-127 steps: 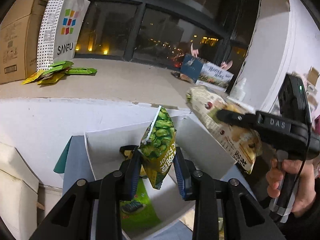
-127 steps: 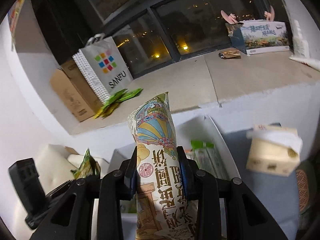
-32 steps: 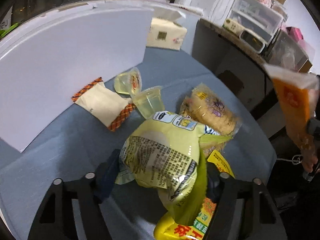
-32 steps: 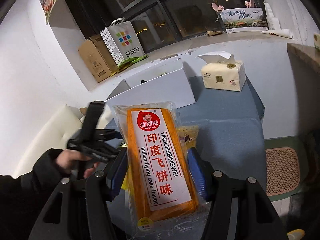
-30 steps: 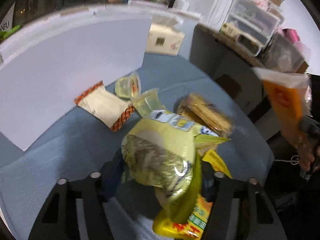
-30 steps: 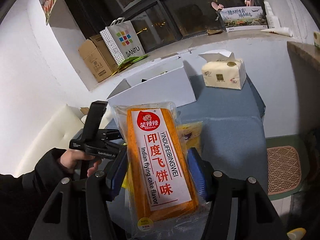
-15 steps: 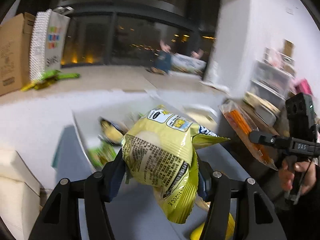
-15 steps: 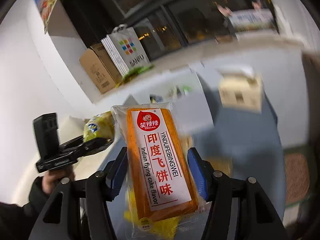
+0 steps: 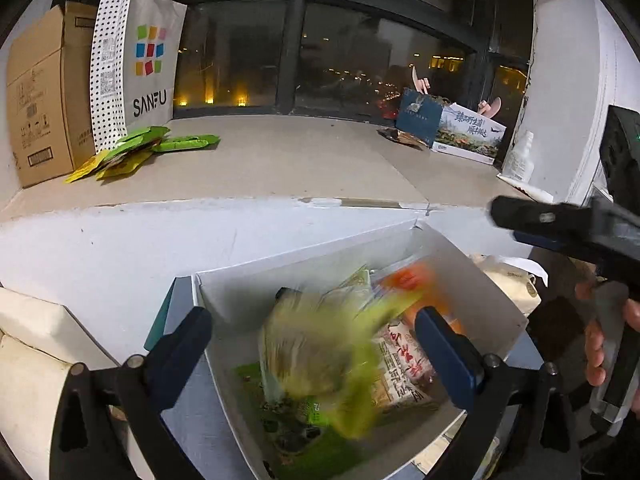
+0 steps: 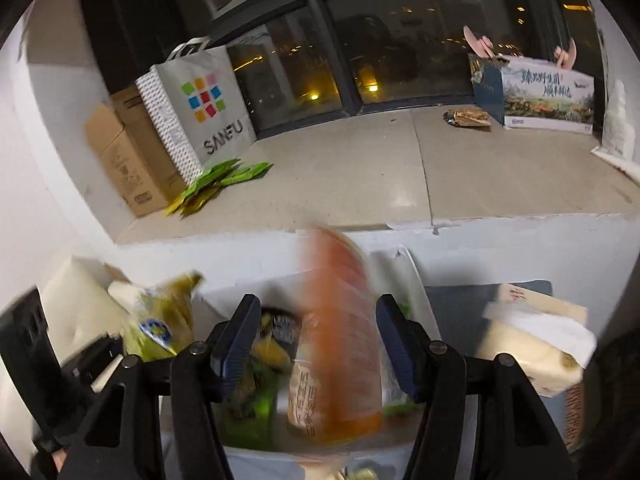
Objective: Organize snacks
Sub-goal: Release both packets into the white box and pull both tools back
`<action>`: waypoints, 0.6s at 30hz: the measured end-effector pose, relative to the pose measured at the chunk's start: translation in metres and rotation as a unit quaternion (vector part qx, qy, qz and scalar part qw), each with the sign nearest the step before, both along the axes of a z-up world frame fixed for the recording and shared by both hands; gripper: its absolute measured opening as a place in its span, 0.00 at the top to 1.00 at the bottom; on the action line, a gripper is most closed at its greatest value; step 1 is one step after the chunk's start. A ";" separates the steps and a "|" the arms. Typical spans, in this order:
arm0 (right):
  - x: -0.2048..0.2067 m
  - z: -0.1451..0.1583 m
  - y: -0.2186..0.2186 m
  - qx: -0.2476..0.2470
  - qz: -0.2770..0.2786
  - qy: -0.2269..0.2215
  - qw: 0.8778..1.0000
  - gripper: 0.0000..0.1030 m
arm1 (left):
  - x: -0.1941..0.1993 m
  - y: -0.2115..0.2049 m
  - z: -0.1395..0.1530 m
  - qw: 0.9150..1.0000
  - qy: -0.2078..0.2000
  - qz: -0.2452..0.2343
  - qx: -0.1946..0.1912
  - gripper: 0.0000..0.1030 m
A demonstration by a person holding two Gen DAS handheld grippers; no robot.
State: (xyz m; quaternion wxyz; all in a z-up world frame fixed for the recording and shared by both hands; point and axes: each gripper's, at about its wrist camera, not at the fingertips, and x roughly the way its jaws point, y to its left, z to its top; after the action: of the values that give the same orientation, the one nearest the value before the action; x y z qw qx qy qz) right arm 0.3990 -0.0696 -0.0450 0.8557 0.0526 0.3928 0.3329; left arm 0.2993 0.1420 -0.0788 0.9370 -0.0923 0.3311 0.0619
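My left gripper (image 9: pixel 320 344) is open above the white box (image 9: pixel 480 280). A yellow-green chip bag (image 9: pixel 320 352), blurred, is falling between its jaws into the box. My right gripper (image 10: pixel 316 340) is open over the same box (image 10: pixel 404 272). The orange Indian flying cake pack (image 10: pixel 340 340), blurred, drops between its jaws. Other snack packs (image 9: pixel 400 364) lie in the box. In the right wrist view the chip bag (image 10: pixel 160 320) shows at the left, by the left gripper's body.
A tissue box (image 10: pixel 536 348) sits right of the white box on the grey-blue table. On the window ledge (image 9: pixel 280 160) stand a cardboard carton (image 9: pixel 40 96), a SANFU bag (image 9: pixel 136 60), green sachets (image 9: pixel 136 152) and a printed box (image 9: pixel 464 132).
Both grippers have come over the white box and opened. The chip bag and the orange cake pack have left the jaws and are falling into the box.
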 end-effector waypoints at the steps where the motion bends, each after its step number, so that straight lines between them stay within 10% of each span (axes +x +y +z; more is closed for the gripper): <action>1: 0.002 -0.002 0.001 0.001 -0.005 0.005 1.000 0.05 | -0.001 0.001 -0.002 1.000 0.005 -0.002 -0.003 0.00; 18: -0.100 0.053 -0.070 0.065 0.040 -0.084 0.994 0.00 | -0.132 -0.055 0.044 0.994 -0.088 -0.057 0.032 0.00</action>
State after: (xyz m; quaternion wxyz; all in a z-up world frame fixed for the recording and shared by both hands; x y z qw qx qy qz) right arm 0.2988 -0.1394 0.0080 0.8666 0.0641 0.2988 0.3944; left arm 0.1669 0.0874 -0.0347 0.9669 -0.0480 0.2504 0.0111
